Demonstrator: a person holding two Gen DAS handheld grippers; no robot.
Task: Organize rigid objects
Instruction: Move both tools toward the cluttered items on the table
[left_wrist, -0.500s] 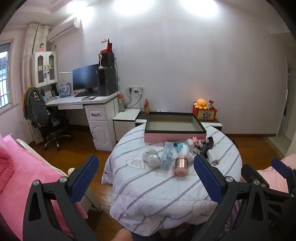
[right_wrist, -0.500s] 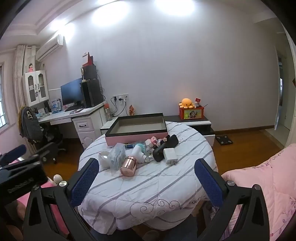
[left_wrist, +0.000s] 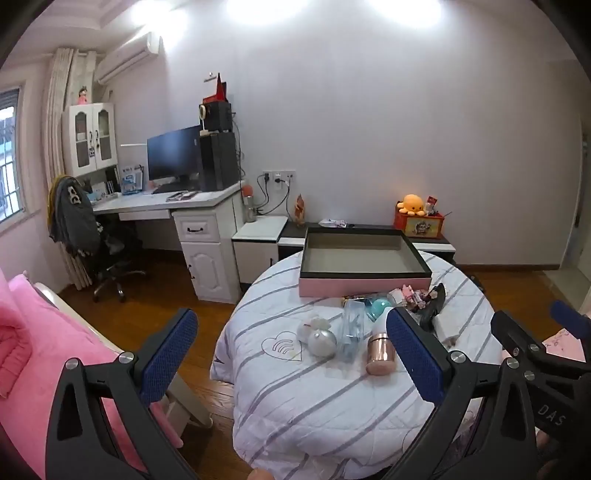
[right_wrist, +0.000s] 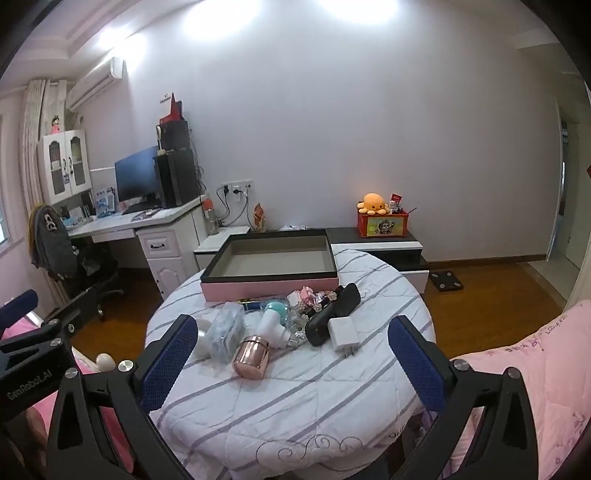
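- Left wrist view showed the left gripper spread wide with nothing between its blue pads, hovering short of the round table with its striped white cover.
- Ahead of that gripper and toward its right finger, a cluster of small objects lay on the cover: a silver ball, a clear plastic box just to its right, and a rose-gold jar on its side, close beside the right pad.
- Beyond the cluster, at the table's far edge, sat the pink tray, its dark rim framing a bare grey floor.
- At the far right of the same view, part of the other tool's black frame showed.
- Right wrist view showed the right gripper also wide apart and holding nothing, held back from the table's near edge.
- Straight ahead, between its fingers, lay the rose-gold jar; the clear plastic box was just left of it and a white massager just behind.
- Ahead and a little right, a black case lay at an angle, touching a white charger plug.
- A teal ball and small pink toy blocks sat farther on, near the pink tray.
- Behind the table stood a low cabinet carrying a red box topped by an orange plush octopus.
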